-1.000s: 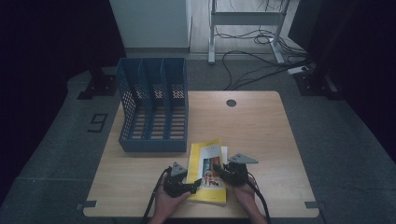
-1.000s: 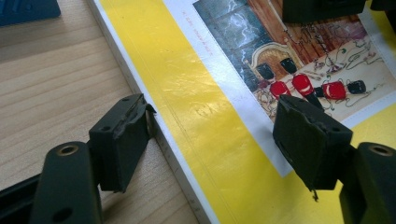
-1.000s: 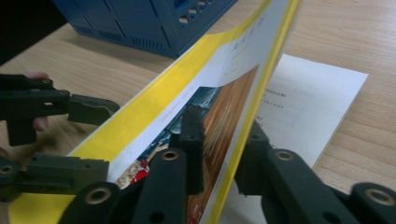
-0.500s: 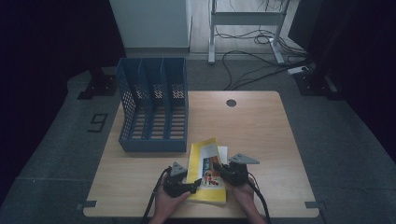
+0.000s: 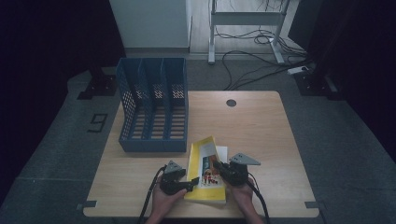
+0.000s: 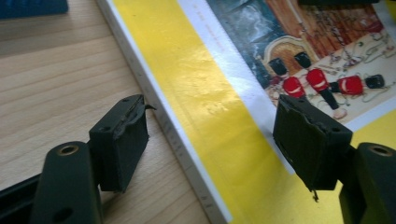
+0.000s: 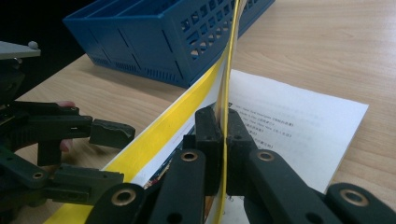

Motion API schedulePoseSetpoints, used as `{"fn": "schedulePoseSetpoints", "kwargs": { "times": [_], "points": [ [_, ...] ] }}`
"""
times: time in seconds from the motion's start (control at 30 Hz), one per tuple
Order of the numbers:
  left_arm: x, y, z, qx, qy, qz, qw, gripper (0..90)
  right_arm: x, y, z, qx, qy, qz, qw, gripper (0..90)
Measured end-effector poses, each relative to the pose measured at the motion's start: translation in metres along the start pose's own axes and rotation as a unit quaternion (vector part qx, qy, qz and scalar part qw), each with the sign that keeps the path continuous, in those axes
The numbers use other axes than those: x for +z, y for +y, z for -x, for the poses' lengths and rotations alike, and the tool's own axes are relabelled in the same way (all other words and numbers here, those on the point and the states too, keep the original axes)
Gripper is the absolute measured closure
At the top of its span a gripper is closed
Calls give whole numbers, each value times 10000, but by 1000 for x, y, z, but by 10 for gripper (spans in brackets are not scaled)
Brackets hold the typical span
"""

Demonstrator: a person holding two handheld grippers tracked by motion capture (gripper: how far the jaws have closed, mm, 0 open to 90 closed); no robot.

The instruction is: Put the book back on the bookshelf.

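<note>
A yellow book (image 5: 201, 161) with a picture of red-coated guards on its cover lies at the table's near edge. My right gripper (image 5: 219, 168) is shut on the front cover (image 7: 229, 70), which stands lifted on edge above the white first page (image 7: 294, 126); in the right gripper view the jaws (image 7: 223, 126) pinch the thin yellow sheet. My left gripper (image 5: 191, 182) is open at the book's left side. In the left gripper view its jaws (image 6: 215, 137) straddle the spine (image 6: 177, 135), one finger over the wood and one over the cover, without squeezing it.
A blue three-slot file rack (image 5: 154, 105) lies on the table's (image 5: 252, 126) far left, just beyond the book, also seen as the blue rack (image 7: 177, 32) in the right gripper view. A round cable hole (image 5: 230, 102) sits near the far edge. Bare wood extends to the right.
</note>
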State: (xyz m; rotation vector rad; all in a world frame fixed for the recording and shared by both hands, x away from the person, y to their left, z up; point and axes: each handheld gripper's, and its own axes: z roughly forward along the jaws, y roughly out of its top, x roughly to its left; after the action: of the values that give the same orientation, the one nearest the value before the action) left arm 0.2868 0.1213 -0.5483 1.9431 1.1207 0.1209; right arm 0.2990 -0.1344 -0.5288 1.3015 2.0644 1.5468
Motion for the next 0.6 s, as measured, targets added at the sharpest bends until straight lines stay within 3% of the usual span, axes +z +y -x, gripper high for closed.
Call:
{"fn": "schedulePoseSetpoints", "kwargs": {
  "times": [0.13,0.23,0.6],
  "points": [
    [-1,1,-2,-61,-50,19,10000,267,-1,1,-1,-12,10,55,10000,870],
    [-3,2,-4,-196,-278,51,9994,267,-5,5,-4,-10,32,140,9999,871],
    [-4,1,-10,-359,-380,89,9986,278,-10,8,-5,-62,28,288,9996,876]
  ]
}}
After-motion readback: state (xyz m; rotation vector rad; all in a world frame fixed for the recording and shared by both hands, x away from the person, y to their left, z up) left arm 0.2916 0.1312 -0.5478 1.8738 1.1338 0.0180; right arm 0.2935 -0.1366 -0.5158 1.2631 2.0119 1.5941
